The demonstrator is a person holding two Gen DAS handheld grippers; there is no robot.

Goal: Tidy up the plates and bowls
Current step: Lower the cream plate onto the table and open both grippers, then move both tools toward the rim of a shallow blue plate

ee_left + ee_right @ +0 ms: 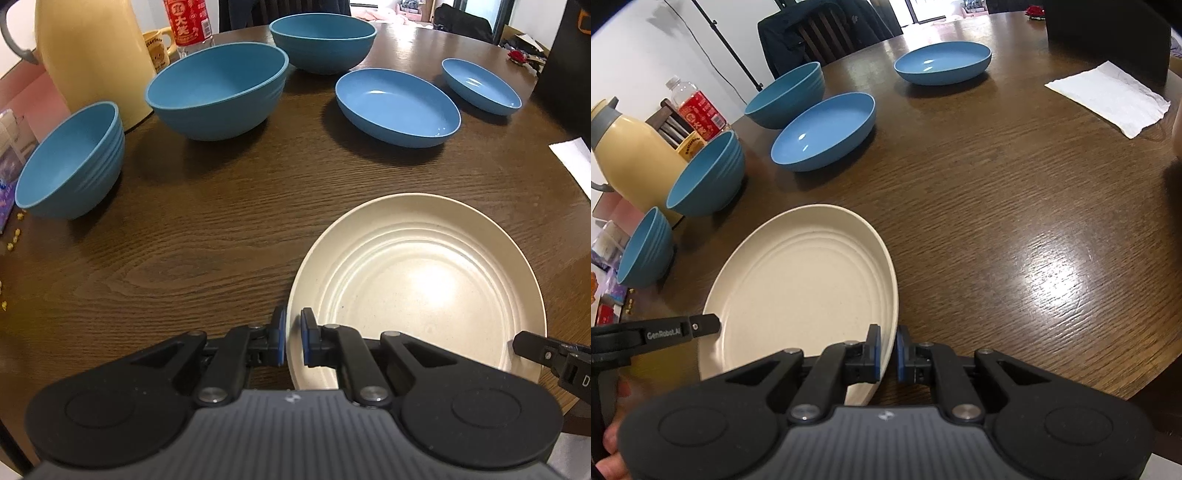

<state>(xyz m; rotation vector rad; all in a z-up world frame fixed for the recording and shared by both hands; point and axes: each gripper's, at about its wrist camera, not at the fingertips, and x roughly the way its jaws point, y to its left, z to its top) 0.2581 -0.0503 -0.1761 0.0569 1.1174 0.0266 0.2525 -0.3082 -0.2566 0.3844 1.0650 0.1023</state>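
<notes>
Dark wood-grain table [184, 258] fills both views, with a chair draped in a dark coat [827, 29] behind its far edge.

Nearest the cameras lies the cream plate [417, 284], flat on the table, ridged in rings inside. The left gripper [293, 338] is clamped on the plate's left rim, blue pads [281, 336] pressed to either side of the edge. The right gripper [888, 352] pinches the opposite rim the same way, one pad inside the plate, one outside.

Beyond the plate, further from the cameras, stand five blue dishes, all apart from it and from each other. Straight behind it is a shallow blue dish [397, 107]; to the right of that, a smaller shallow dish [480, 86]. Behind and left of the plate sits a large bowl [218, 90], with a second large bowl [321, 42] further back. Far left of the plate is a small bowl [70, 158].

Past the bowls stand a yellow jug [92, 55], a mug [159, 46] and a red-labelled bottle [184, 22]. Well right of the plate lies a white napkin [1108, 98].
</notes>
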